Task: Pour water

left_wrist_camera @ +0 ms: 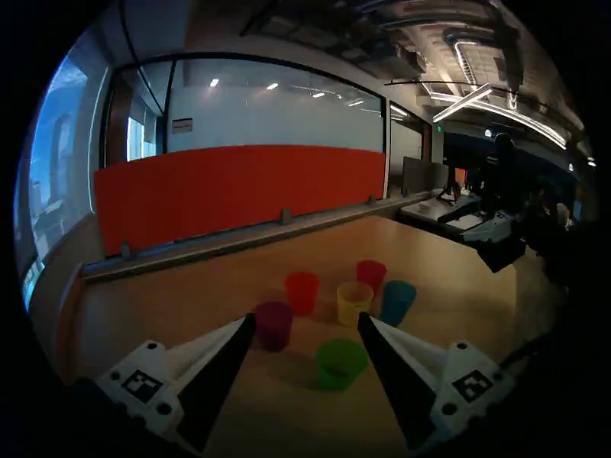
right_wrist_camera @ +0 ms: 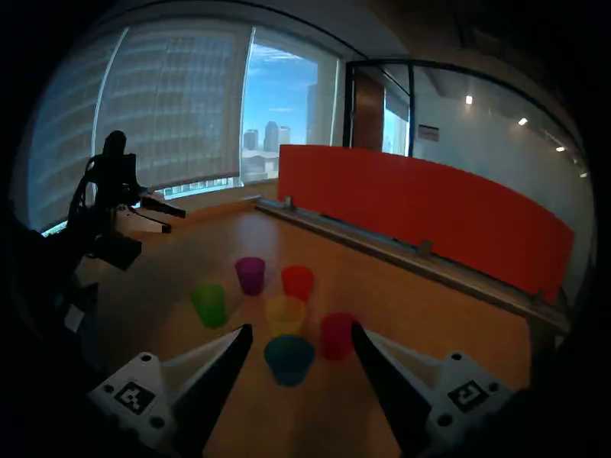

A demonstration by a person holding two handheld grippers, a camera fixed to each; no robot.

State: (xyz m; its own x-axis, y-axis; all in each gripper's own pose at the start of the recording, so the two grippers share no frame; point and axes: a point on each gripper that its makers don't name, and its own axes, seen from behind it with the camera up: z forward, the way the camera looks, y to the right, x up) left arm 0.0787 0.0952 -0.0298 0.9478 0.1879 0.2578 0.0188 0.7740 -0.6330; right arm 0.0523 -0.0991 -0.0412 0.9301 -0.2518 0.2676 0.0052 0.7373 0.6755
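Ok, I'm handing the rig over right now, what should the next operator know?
Left claw: open, empty, above the table, green cup nearest.
Right claw: open, empty, teal cup nearest.
Cups: those plus purple cup, orange cup, yellow cup, red cup, all upright, clustered on the wooden table.
Done: no cup grasped yet.
Left: pick a cup and pour; which holds water, cannot tell.

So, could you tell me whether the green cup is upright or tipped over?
Upright: the green cup stands on its base on the table, rim facing up. Whether it holds water, I cannot tell.
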